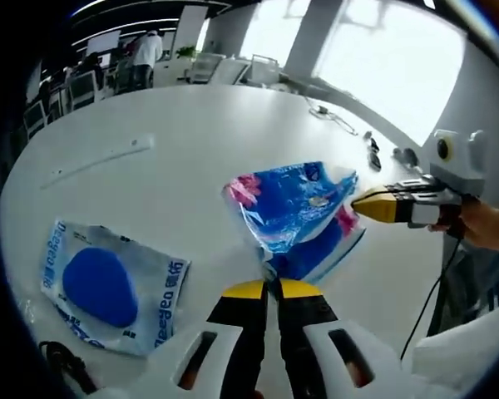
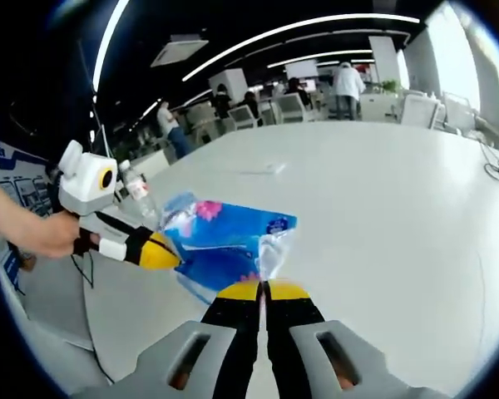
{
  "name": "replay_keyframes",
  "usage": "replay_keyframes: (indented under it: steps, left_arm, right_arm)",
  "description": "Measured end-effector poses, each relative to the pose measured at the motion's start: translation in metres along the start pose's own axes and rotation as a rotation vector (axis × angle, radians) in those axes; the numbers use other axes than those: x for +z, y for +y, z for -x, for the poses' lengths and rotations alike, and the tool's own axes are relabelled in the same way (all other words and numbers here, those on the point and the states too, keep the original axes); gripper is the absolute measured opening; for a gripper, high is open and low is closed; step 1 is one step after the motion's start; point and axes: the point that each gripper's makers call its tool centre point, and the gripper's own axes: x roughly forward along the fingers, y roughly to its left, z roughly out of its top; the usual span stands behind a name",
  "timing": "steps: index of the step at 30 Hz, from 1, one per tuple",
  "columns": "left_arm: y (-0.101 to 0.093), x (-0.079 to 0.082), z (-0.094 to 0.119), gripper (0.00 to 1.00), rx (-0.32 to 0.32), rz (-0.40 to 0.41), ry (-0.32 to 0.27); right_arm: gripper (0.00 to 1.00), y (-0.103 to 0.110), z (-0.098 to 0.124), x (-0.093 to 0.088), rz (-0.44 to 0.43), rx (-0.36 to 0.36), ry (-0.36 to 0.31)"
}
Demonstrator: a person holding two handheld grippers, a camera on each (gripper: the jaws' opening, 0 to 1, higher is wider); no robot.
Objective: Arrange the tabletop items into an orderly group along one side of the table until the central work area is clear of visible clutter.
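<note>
Surface: a large white table with a rounded outline, standing in an open office with strip lights overhead, chairs, bright windows and several people at the far end.

Item under handling: a blue plastic packet with pink flower print and a clear, crinkled edge. It is held up off the table between both tools. The left gripper has its yellow-tipped jaws closed on the packet's lower corner. The right gripper likewise has its jaws pressed together on the clear edge of the same packet. In each view the other tool comes in from the side, a hand behind it, its yellow tip touching the packet.

Other items: a second packet, clear wrap with a dark blue oval and blue lettering, lies flat on the table near the left gripper's side. A thin white strip lies further out on the table. A cable and small dark objects sit close to the far edge by the windows. A clear bottle stands behind the packet in the right gripper view.

Clearance: the middle and far stretch of the table is bare white surface; the near edge runs just beneath both tools.
</note>
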Motion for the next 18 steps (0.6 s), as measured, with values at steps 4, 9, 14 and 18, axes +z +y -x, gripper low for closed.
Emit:
replay_keyframes:
  steps: [4,9,14,18]
  left_arm:
    - [0.004,0.002,-0.006,0.0,0.002,0.003,0.005]
    - [0.011,0.003,-0.015,0.0,0.006,0.01,0.022]
    - [0.016,0.006,-0.022,0.0,0.011,0.027,0.035]
    - [0.021,0.008,-0.029,0.0,0.021,0.044,0.046]
  right_arm:
    - [0.0,-0.005,-0.005,-0.001,-0.01,-0.002,0.003]
    - [0.0,-0.01,-0.012,-0.001,-0.017,-0.002,0.008]
    - [0.0,-0.016,-0.019,-0.003,-0.025,-0.008,0.016]
    - [0.0,-0.022,-0.025,-0.006,-0.036,-0.014,0.029]
